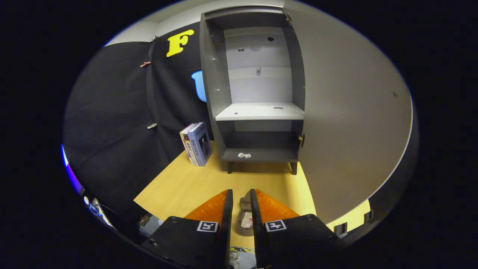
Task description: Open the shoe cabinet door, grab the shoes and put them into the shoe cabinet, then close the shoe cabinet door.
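The dark grey shoe cabinet (214, 86) stands open on the wooden floor board (183, 186), well beyond my fingers. Its pale door (347, 123) is swung wide to the right, close beside me. Inside are a white middle shelf (259, 111) and a dark bottom shelf (269, 154) with small white scraps (244, 155) on it. My gripper (241, 192) is held above the board, aimed at the cabinet's foot. A brownish-grey shoe (244, 218) sits in the narrow gap between the two fingers, and both press on it.
A few books (198, 144) lean upright against the black cloth wall, just left of the cabinet's base. The board's near-left edge runs close to my left finger, with cables and clutter (97, 209) below it.
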### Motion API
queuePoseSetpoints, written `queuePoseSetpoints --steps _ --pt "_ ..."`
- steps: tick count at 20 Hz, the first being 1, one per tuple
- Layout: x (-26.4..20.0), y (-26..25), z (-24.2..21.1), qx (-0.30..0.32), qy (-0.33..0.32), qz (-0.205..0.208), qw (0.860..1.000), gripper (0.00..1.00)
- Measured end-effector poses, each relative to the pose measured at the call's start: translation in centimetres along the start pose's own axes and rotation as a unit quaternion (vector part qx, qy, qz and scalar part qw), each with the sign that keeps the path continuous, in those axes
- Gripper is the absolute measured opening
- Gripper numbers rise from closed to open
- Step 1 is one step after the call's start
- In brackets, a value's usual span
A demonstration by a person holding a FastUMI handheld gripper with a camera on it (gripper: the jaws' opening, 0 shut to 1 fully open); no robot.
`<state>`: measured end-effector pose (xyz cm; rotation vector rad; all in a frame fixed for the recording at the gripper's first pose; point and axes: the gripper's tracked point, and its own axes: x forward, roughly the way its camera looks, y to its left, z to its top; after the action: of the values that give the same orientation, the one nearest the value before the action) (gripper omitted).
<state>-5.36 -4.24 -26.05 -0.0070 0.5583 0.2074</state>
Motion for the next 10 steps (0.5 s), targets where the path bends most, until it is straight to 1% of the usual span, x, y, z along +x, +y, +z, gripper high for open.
queuePoseSetpoints --steps 5,10 --pt "4.5 1.4 -4.9 0.009 0.046 -0.026 0.999 0.31" --pt "8.4 1.1 -10.3 0.022 0.088 -0.051 0.995 0.31"
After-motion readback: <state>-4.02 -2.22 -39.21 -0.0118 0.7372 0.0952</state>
